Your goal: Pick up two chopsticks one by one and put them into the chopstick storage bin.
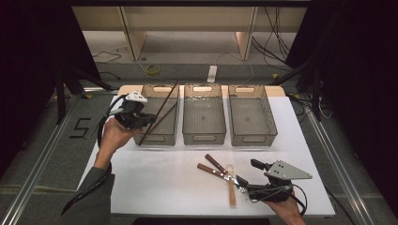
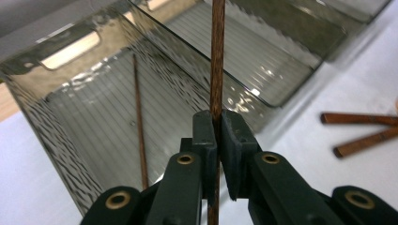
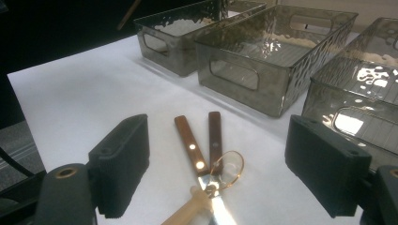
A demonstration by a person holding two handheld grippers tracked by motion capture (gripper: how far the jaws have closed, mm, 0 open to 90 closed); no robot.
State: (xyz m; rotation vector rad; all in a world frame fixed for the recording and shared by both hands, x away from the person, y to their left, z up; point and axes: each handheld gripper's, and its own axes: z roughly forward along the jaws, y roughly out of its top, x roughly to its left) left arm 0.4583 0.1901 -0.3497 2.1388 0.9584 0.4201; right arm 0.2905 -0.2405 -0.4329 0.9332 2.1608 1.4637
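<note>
White counter against a dark room, set with three clear grey bins in a row at the far edge: left bin, middle bin, right bin. Looks like sorting cutlery into those bins, and only partly done. Already lying inside the left bin: one chopstick, slanted along the floor of the bin. Clamped narrow in the left hand-held gripper: a second chopstick, pinched near its lower part between the pads and raised over the near rim of that same bin (not yet let go, so not yet counted as sorted). Nothing visible inside the middle and right bins. Left on the counter, near the front and well apart from the bins: two brown-handled utensils crossed close together, plus a spoon with a pale handle and a clear bowl resting against them. Poised just beside that small heap: the right hand-held gripper, jaws spread wide, gripping nothing. Remaining, by the look of it: dropping the held chopstick, then picking up and binning the three pieces in front.
</note>
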